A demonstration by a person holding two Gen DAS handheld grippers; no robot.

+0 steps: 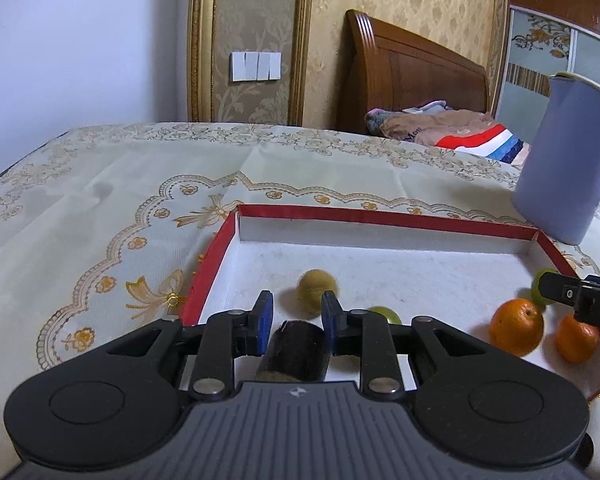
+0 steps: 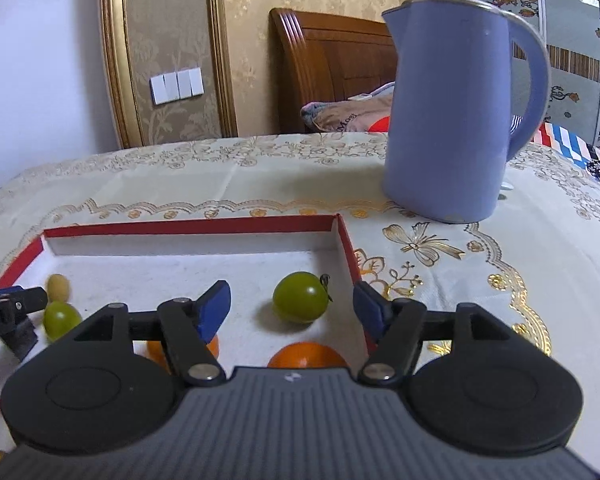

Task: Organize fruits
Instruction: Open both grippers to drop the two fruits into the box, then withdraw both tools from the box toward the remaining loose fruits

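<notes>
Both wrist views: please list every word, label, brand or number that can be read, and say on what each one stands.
"bot.AI": white letters on the left gripper, at the left edge of the right wrist view; the start is cut off.
"DA": white letters on the right gripper, at the right edge of the left wrist view; the rest is cut off.
"Mos": part of a word on the brown bedding; the rest is too blurred to read.
Small logo on each gripper body: a sign, no letters.

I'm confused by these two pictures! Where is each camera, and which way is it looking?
Left wrist: rides the left claw, facing across the tray; its claw grips a dark thing.
Right wrist: rides the right claw, open, facing the green fruit and kettle.
Both show the tray, kettle, oranges and the other claw.
</notes>
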